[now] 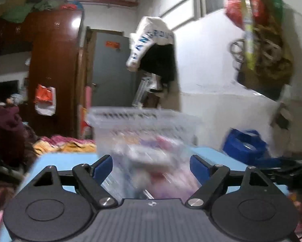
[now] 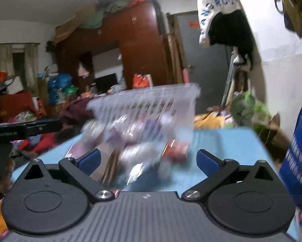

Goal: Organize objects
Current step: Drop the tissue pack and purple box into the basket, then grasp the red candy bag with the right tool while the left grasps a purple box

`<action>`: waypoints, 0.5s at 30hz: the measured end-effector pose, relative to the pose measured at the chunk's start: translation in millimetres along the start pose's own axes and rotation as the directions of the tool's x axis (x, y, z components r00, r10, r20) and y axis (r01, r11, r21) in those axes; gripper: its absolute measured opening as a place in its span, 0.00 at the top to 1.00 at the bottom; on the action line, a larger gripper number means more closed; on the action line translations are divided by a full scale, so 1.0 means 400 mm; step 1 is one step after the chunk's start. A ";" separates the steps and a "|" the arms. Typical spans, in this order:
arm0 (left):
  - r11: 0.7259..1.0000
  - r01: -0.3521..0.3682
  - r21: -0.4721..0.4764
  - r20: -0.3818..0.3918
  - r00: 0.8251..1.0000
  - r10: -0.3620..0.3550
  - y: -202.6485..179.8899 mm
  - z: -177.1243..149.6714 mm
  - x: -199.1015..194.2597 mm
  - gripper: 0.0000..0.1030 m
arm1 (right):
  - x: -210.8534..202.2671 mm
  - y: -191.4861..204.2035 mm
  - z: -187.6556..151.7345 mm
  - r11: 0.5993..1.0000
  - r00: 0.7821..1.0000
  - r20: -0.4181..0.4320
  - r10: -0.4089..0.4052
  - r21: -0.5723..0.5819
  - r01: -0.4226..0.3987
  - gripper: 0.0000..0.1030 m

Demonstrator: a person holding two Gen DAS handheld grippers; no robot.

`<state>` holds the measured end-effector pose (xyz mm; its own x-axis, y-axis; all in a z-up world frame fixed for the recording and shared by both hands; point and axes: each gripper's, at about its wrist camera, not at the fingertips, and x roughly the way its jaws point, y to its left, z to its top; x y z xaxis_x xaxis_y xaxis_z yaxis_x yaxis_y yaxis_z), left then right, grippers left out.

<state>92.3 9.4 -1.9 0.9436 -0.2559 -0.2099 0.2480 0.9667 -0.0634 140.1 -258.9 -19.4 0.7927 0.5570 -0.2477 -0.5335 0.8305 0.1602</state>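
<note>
Left gripper (image 1: 151,166) wide open, holding nothing. Right gripper (image 2: 148,161) wide open too, empty. Clear plastic slatted basket (image 2: 146,102) at the far edge of the light blue counter (image 2: 221,141), blurry packets in front.

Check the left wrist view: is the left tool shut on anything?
No: the left tool is open, blue pads apart, gripping nothing before the clear basket.

Clear basket (image 1: 142,121) and packets (image 2: 142,161) before it smeared by blur
</note>
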 end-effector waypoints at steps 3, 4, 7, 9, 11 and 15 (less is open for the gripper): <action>0.995 0.002 0.101 -0.023 1.000 0.000 -0.049 -0.028 0.009 0.16 | -0.009 0.026 -0.047 0.999 0.998 -0.040 0.047 -0.006 -0.048 0.03; 0.989 -0.010 0.145 -0.034 0.999 0.015 -0.059 -0.030 0.022 0.16 | 0.002 0.032 -0.047 0.998 0.997 -0.063 0.049 -0.027 -0.051 0.08; 0.986 0.000 0.169 -0.074 0.997 0.013 -0.059 -0.033 0.056 0.16 | 0.022 0.039 -0.060 0.998 0.993 -0.099 0.059 -0.032 -0.062 0.14; 0.988 -0.002 0.155 -0.091 0.996 0.016 -0.046 -0.038 0.066 0.16 | 0.035 0.028 -0.057 0.997 0.991 -0.107 0.081 0.001 -0.081 0.19; 0.990 -0.001 0.143 -0.107 0.994 0.017 -0.036 -0.046 0.076 0.16 | 0.041 0.032 -0.062 0.997 0.990 -0.116 0.080 -0.003 -0.081 0.24; 0.994 0.026 0.103 -0.107 0.994 -0.015 -0.024 -0.061 0.068 0.22 | 0.035 0.047 -0.074 0.997 0.989 -0.132 0.071 -0.025 -0.075 0.48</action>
<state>110.4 -6.9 -30.8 0.9110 -0.2702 -0.3117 0.2941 0.9552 0.0316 132.3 -235.5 -48.3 0.7069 0.6093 -0.3593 -0.5986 0.7859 0.1549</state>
